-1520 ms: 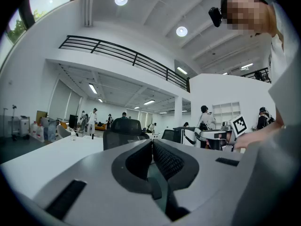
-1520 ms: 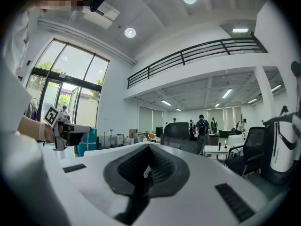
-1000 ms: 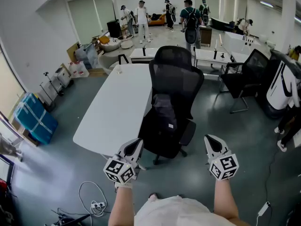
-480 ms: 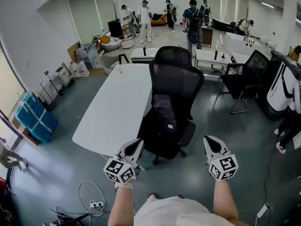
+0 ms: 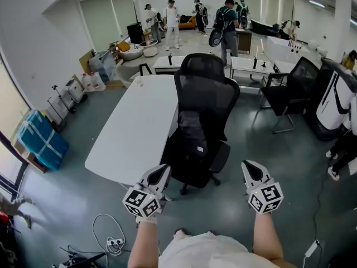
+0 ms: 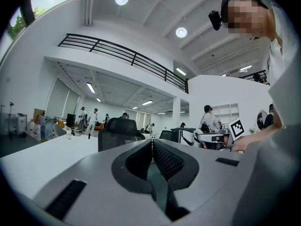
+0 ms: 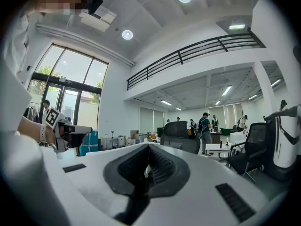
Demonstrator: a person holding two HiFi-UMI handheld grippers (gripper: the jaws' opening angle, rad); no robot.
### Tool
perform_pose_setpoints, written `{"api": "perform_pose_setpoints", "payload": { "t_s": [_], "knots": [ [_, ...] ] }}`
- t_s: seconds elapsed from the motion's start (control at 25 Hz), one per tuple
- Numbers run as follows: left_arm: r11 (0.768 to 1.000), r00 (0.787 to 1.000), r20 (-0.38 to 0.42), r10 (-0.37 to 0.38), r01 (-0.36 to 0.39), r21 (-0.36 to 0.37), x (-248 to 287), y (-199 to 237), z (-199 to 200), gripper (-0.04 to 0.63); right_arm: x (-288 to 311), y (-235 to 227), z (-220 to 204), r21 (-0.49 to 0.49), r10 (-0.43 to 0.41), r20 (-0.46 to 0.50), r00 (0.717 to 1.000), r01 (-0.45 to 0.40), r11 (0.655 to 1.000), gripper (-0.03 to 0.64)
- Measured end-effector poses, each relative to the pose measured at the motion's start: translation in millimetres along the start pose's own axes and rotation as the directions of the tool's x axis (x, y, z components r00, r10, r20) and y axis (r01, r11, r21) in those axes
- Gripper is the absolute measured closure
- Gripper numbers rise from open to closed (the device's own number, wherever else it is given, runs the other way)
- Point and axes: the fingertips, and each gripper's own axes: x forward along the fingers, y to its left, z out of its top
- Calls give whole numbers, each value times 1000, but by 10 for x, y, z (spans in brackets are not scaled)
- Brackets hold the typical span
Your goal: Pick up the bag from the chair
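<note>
Grey floor (image 5: 251, 144) holds white table (image 5: 134, 127) beside chair (image 5: 205, 85) bearing the bag (image 5: 195, 132); left gripper (image 5: 162, 170) and right gripper (image 5: 249, 166) closed, empty.

Overhead downward, two level — chair (image 5: 205, 91) shared

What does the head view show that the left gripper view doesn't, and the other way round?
Only the head view: the dark bag lying on the seat, and a white cable on the floor. Only the left gripper view: the balcony railing high up, and the left tool seen close, its jaws shut together with nothing between. Both: the black chair, the white table and the right tool.
</note>
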Motion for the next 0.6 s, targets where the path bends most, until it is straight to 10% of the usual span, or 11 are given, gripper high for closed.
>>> {"api": "perform_pose_setpoints", "payload": {
  "t_s": [0.6],
  "knots": [
    [1000, 1000, 0, 5, -5, -5, 196, -198, -29, 571, -122, -279, -25, 20, 1, 11, 1000, -1, 1000, 598]
  ]
}}
